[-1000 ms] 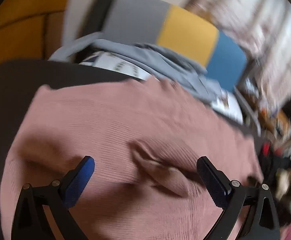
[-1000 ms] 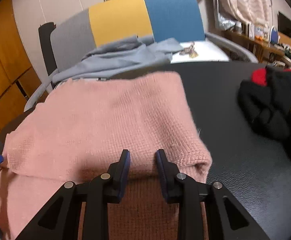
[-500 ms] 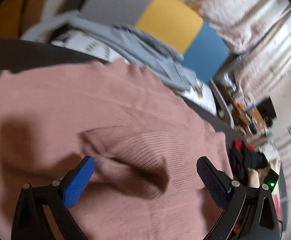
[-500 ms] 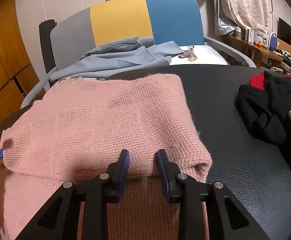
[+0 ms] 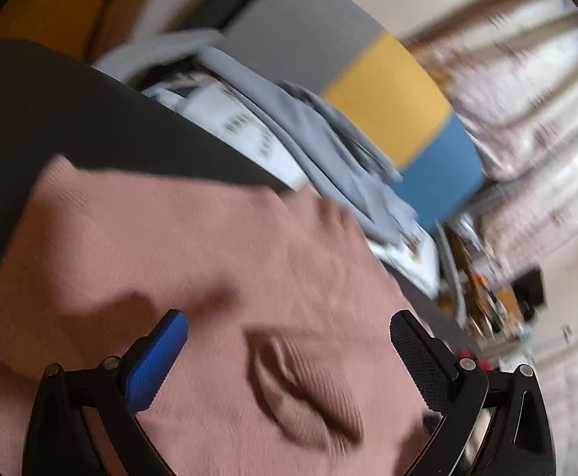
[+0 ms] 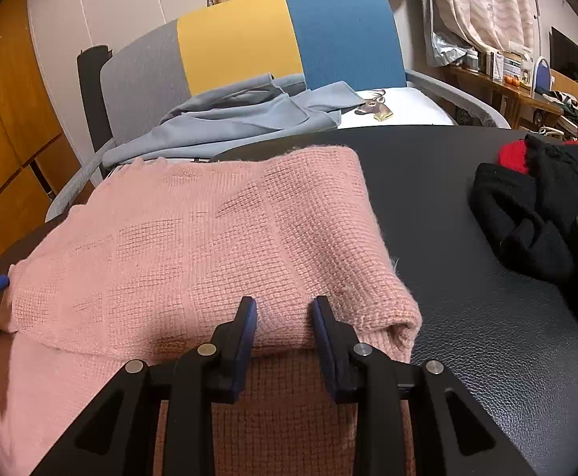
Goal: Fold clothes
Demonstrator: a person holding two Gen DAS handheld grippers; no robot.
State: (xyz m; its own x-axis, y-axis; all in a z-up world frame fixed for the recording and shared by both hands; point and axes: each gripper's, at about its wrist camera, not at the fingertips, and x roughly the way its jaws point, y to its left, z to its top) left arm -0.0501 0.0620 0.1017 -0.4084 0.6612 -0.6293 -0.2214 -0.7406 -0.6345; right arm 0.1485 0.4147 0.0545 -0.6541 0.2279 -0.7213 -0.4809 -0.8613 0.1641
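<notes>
Pink waffle-knit sweater (image 6: 193,246) folded on a black leathery table (image 6: 467,317).
Right gripper (image 6: 285,317) clamps the thick rolled fold at the near edge; left gripper (image 5: 289,341), jaws wide and empty, hovers above a soft ridged wrinkle (image 5: 301,388). Black knitwear (image 6: 527,222) lies well apart.

Chair and shelf clutter

Ahead of the gripper, a grey-yellow-blue chair (image 6: 249,43); far right, a wooden shelf (image 6: 503,91) (crowded with oddments).

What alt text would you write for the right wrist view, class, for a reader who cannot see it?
The right gripper has its jaws closed on the folded edge of a pink knitted sweater lying on a black table. Black clothes lie to the right; behind stands a grey, yellow and blue chair with a grey garment.
</notes>
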